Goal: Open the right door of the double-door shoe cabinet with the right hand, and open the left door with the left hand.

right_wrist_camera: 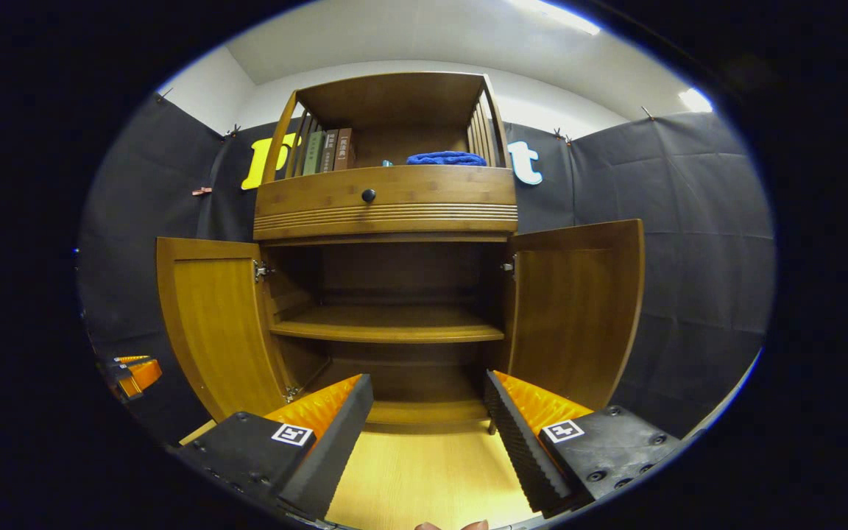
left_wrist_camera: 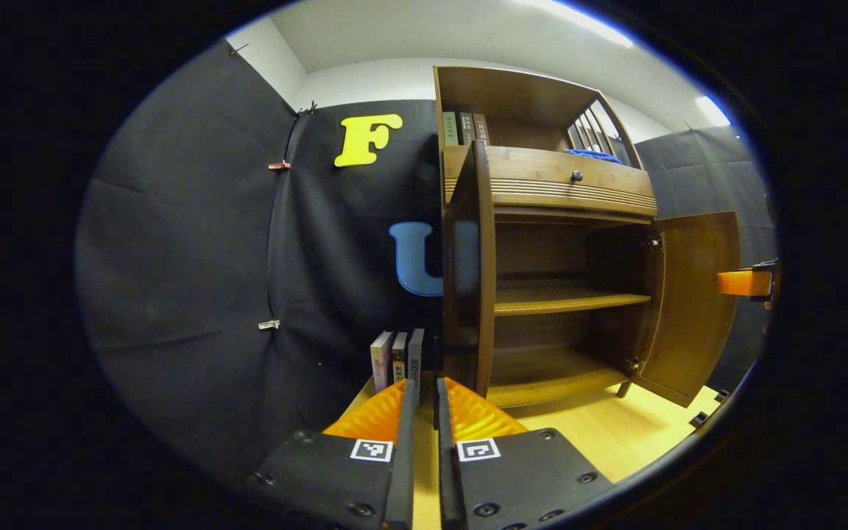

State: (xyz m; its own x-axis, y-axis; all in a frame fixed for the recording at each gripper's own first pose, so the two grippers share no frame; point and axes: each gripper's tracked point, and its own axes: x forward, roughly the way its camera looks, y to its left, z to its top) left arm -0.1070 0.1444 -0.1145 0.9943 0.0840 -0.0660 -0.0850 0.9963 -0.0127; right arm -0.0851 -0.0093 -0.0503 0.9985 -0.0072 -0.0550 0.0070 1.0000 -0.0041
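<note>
Both doors of the shoe cabinet (right_wrist_camera: pixel 387 243) stand wide open, and the right gripper view looks straight into it: the left door (right_wrist_camera: pixel 214 324) is swung out beyond the left finger, the right door (right_wrist_camera: pixel 578 309) beyond the right finger, and the middle shelf (right_wrist_camera: pixel 387 324) sits dead ahead between them. The right gripper (right_wrist_camera: pixel 428 412) has its fingers spread far apart, nothing between them, hovering over the light wooden floor (right_wrist_camera: pixel 424 478) in front of the cabinet's base. Up top, a drawer with a dark knob (right_wrist_camera: pixel 369 195), a row of books (right_wrist_camera: pixel 327 151) and a blue cloth (right_wrist_camera: pixel 446 158) on the upper shelf. In the left gripper view, the left gripper (left_wrist_camera: pixel 424 412) has its fingers drawn nearly together, just a thin slit between them, gripping nothing. The left door's edge (left_wrist_camera: pixel 472 272) stands upright just ahead of the fingertips and slightly to their right, apart from them. A few books (left_wrist_camera: pixel 398 357) stand on the floor just beyond the tips, to the left. The right door (left_wrist_camera: pixel 693 302) hangs open far to the right.
</note>
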